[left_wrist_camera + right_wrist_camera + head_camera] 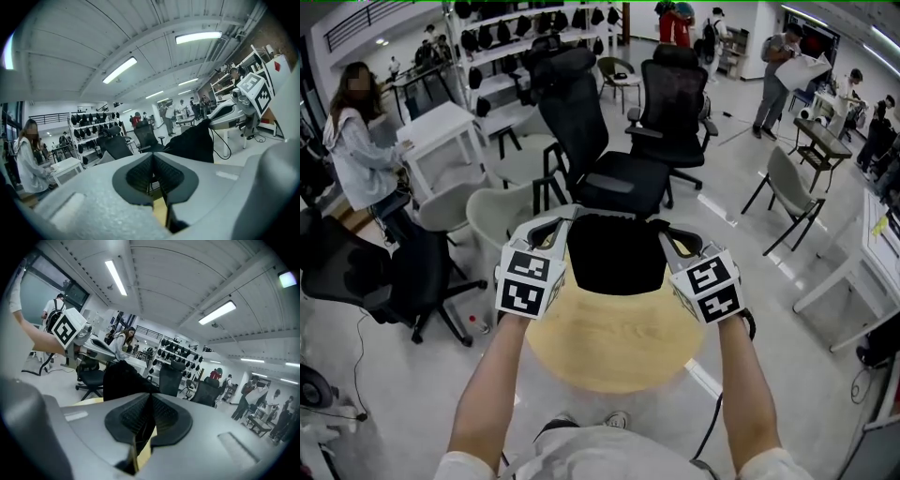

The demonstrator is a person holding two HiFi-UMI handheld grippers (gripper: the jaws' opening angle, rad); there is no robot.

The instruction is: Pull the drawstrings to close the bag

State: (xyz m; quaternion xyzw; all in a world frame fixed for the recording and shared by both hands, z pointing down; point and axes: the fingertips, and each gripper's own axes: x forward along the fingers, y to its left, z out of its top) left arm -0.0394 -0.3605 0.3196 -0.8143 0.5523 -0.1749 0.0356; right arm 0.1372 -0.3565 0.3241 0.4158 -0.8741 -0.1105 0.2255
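Now the black bag (616, 255) stands at the far edge of the round table (609, 361), right between the two tongs. The left tongs (152, 171) are pressed together, and so are the right tongs (150, 414). I cannot see a string in either. To close the bag well, pull both sides outward evenly and slowly, so it does not tip.

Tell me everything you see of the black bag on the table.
The bag is plain black, soft cloth by its look, standing upright at the far edge of the round wooden table. Its top looks bunched to a peak. The left gripper and right gripper flank it, jaws shut; no drawstrings can be made out.
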